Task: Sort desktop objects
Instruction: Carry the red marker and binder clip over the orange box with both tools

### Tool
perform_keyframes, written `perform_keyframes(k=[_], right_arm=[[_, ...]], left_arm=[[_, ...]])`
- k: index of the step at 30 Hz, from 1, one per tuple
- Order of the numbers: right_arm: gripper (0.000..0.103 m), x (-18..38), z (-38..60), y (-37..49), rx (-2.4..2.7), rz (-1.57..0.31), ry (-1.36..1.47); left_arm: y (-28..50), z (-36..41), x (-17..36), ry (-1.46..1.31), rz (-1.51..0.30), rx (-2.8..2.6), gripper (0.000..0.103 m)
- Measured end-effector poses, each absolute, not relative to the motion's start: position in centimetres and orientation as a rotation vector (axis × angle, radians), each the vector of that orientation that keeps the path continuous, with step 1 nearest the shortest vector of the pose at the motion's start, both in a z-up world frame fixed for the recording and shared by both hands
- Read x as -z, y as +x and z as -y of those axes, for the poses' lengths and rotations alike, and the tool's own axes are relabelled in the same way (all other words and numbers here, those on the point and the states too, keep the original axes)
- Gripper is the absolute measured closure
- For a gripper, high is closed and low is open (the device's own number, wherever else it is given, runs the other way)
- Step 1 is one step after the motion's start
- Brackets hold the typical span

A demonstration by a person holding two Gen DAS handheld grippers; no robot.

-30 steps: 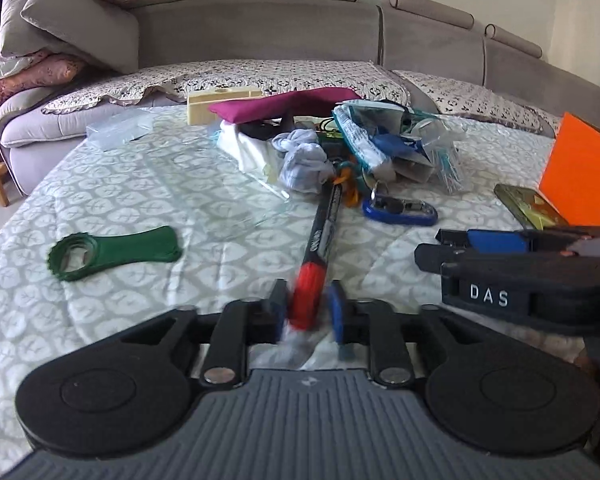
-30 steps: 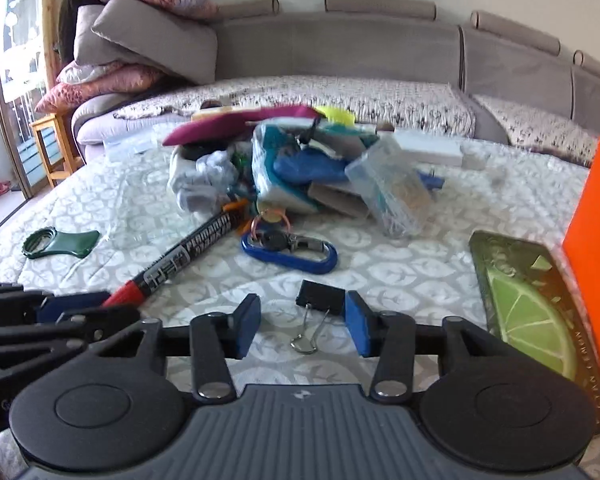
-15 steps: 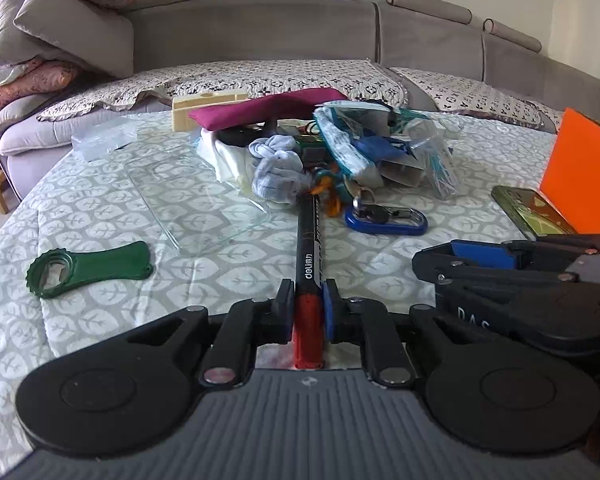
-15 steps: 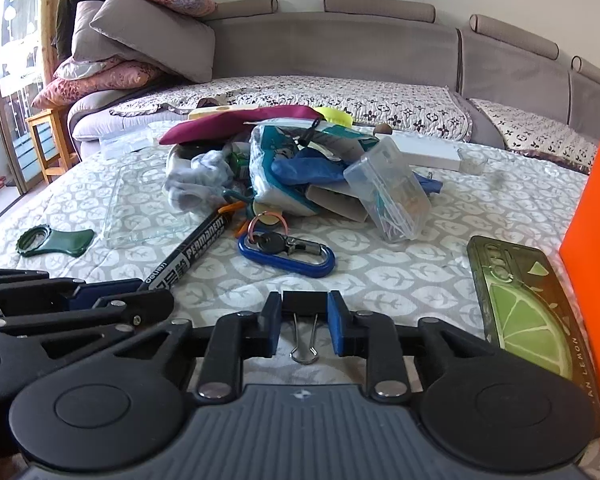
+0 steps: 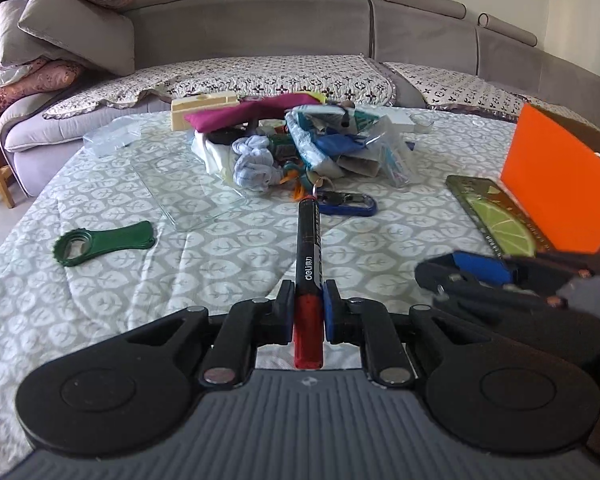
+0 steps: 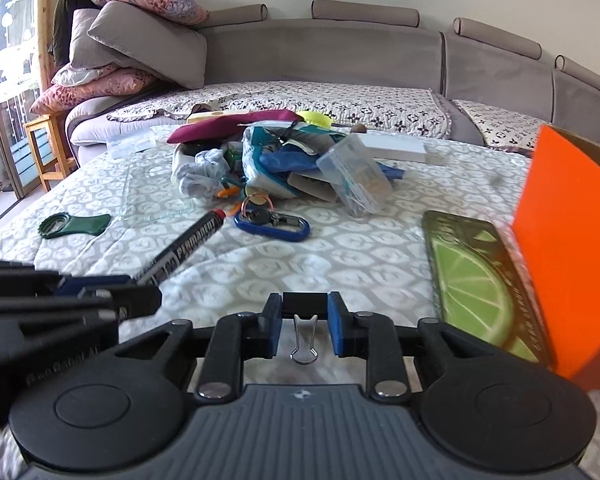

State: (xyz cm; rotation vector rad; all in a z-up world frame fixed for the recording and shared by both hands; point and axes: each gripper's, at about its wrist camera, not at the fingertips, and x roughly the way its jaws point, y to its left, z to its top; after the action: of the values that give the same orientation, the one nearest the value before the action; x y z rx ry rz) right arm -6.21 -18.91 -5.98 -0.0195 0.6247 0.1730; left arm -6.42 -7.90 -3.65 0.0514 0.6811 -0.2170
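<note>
- The left gripper [image 5: 307,313] is sitting at the bottom middle of the left wrist view, and its jaws are squeezing tight on the red end of a black marker [image 5: 309,256].
- The marker is pointing straight up the frame, toward the pile of things [image 5: 300,148] in the middle of the picture.
- The right gripper [image 6: 305,322] is sitting at the bottom middle of the right wrist view, with its jaws closing in on both sides of a black binder clip [image 6: 305,304].
- The clip's silver wire handle is hanging down between the two blue pads [image 6: 338,326].
- A blue carabiner [image 5: 350,202] with keys is lying just past the marker's tip, between it and the pile.
- A green bottle opener [image 5: 102,238] is lying well apart at the left of the frame, on the leaf-print cloth [image 5: 100,300].
- A clear glass sheet [image 5: 188,188] is lying flat to the left of the pile.
- A green lime tray [image 6: 474,280] is lying at the right of the right wrist view, touching an orange box [image 6: 572,248] that is standing beside it.
- A grey sofa [image 5: 260,32] is filling the top of the frame, with cushions [image 5: 68,28] stacking up at the upper left.
- In the left wrist view, the other gripper is showing dark and blurry at the lower right.
</note>
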Motion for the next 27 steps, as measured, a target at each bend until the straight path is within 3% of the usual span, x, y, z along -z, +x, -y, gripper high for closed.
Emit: perform_keyframes(k=[16,27], right_arm=[[0.080,0.5,27.1,-13.2,-0.097,-0.441,0.100],[0.080,0.2,34.7,-16.4,-0.003,-0.492,0.195]], left_arm=[[-11.8,14.3,-2.3,0.093,-0.558,0.289,0.087],[-12.9,20.7,-2.3,0.151,-0.635,0.357,0.087]])
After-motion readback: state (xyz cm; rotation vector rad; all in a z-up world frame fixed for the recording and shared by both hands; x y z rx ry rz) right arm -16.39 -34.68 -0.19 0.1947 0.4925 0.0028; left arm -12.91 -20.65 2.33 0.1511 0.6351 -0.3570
